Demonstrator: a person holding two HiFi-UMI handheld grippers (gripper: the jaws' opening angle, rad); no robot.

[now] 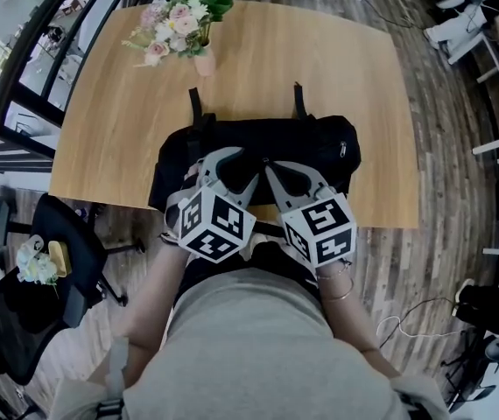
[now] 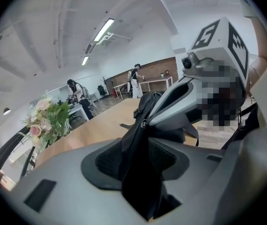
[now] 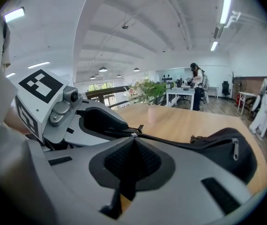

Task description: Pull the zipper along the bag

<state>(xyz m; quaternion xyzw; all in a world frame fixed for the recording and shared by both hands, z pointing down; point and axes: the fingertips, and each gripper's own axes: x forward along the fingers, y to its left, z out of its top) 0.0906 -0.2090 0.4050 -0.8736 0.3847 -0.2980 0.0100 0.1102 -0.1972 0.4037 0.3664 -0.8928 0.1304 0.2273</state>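
Note:
A black bag (image 1: 319, 151) lies on the wooden table (image 1: 337, 59), close to its near edge. Both grippers meet over the middle of the bag's top. My left gripper (image 1: 242, 163) has a raised fold of the bag's fabric (image 2: 138, 172) filling the gap between its pads, with the zipper line running up that fold. My right gripper (image 1: 271, 169) is shut, its tips pinching the small metal zipper pull (image 3: 132, 135). From there the zipper runs right along the bag (image 3: 227, 149). In the left gripper view the right gripper's tip (image 2: 145, 123) sits just beyond the fold.
A vase of pink flowers (image 1: 199, 55) stands at the table's far left. The bag's two straps (image 1: 195, 103) lie behind it. A black office chair (image 1: 48, 261) stands left of the person. People stand at distant desks (image 2: 136, 81).

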